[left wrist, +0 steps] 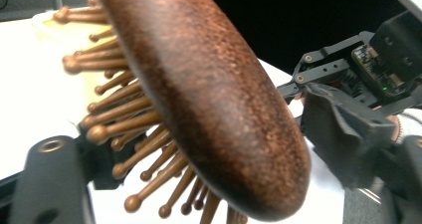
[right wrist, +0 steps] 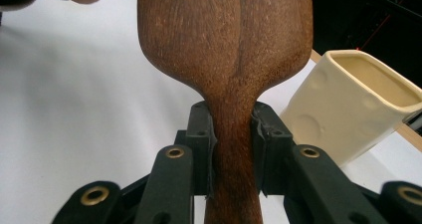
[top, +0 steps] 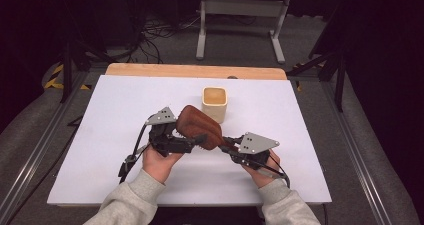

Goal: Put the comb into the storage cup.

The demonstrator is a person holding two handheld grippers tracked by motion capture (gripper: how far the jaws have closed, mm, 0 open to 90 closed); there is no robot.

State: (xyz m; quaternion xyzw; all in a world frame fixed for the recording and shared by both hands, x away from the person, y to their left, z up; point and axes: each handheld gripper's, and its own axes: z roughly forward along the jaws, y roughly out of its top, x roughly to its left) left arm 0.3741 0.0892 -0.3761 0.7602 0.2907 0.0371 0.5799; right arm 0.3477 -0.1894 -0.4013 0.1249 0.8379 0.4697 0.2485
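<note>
The wooden hairbrush [top: 200,126] is off the surface, carried between the two tools above the middle of the white sheet, just in front of the cream cup [top: 215,103]. On the left, the left hand-held gripper [top: 192,141] reaches in at the brush head; in the left gripper view one black jaw lies among the ball-tipped bristles [left wrist: 124,134] under the dark brown back, but the other jaw is hidden behind the head, so I cannot tell whether it pinches the brush or merely props it. On the right, the right hand-held gripper [top: 227,146] is pressed together on the handle: the right gripper view shows both pads tight against the narrow neck [right wrist: 233,134] just below where the head widens.

As a judgement, the pick-up is done and the brush is under firm control; if the cup is its goal, what is left is to tip it handle-down and lower it in. The cup looks empty.

The surface [top: 125,115] is a white board with a pale wooden edge [top: 195,71] at the far side. Beyond it lie grey floor, loose black cables [top: 150,37], the legs of a light metal stand [top: 243,15], and dark tripod legs at either side.
</note>
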